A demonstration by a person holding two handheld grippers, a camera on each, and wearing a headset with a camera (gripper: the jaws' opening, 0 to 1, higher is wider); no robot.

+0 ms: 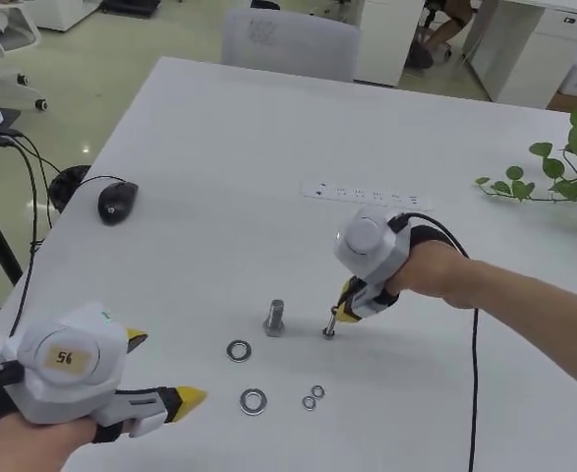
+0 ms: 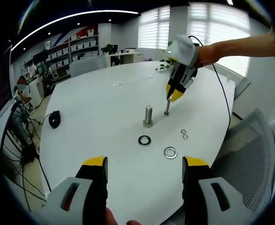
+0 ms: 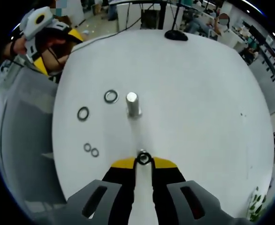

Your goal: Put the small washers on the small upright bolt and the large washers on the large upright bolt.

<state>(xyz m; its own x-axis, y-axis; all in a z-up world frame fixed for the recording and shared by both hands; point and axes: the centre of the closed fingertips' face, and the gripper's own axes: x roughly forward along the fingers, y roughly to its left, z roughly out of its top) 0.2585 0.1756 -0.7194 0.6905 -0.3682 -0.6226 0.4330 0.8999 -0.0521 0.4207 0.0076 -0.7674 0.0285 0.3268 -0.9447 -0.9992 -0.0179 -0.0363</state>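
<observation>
1. Jaws spread wide, the grey, yellow-tipped left gripper (image 1: 165,369) hovers over the near left corner of the white table (image 1: 219,177).
2. Two large flat steel washers (image 1: 231,350) lie apart, toward the near edge.
3. Just beyond them stands the large upright steel hex bolt (image 1: 275,318).
4. Two small steel washers (image 1: 317,391) lie side by side, nearer the near edge.
5. The right gripper (image 1: 339,317), jaws pressed nearly together, pinches a third small washer (image 3: 144,158) at the top of the small upright bolt (image 1: 329,331).

Left gripper (image 2: 145,165) gapes open, near; beyond lie two large washers (image 2: 144,140), and farther, right gripper (image 2: 174,95) meets small bolt (image 2: 167,108).
</observation>
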